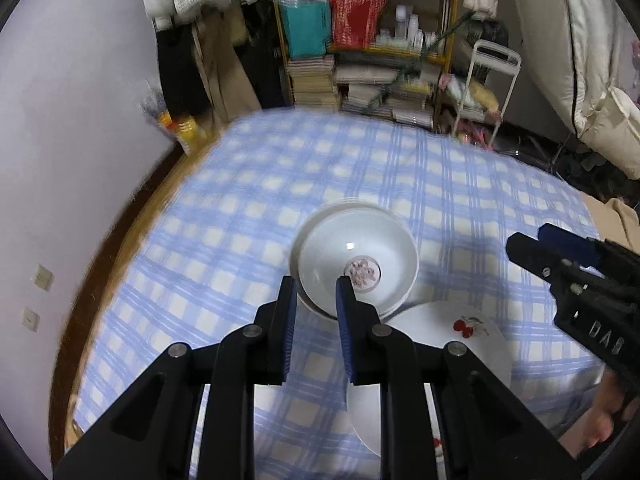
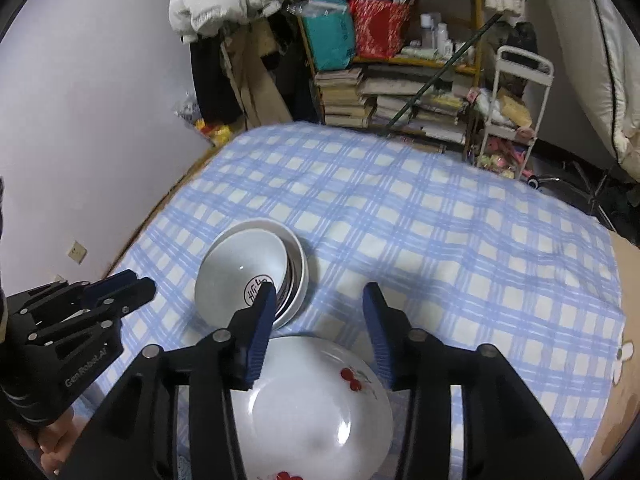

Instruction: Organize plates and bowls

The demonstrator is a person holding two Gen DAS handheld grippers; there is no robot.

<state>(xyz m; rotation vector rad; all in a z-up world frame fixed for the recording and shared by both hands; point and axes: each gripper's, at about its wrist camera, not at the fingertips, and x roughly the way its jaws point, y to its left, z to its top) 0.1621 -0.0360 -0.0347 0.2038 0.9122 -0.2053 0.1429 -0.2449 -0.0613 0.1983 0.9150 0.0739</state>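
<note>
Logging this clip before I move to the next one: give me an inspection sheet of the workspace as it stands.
Surface: blue checked cloth, wrinkled, covering the work surface.
Job's things: stack of white bowls, nested, top one tilted; cherry-print plate lies flat just in front of it.
Clutter: nothing seen on the cloth besides the dishes.
Grippers: left gripper has its jaws apart over the near rim of the stack; whether it touches the rim is unclear. Right gripper is open above the plate, holding nothing.
Cables: nothing seen.
Surroundings: shelf crowded with books, bags and bottles; white cart beside it; hanging clothes by the wall.
</note>
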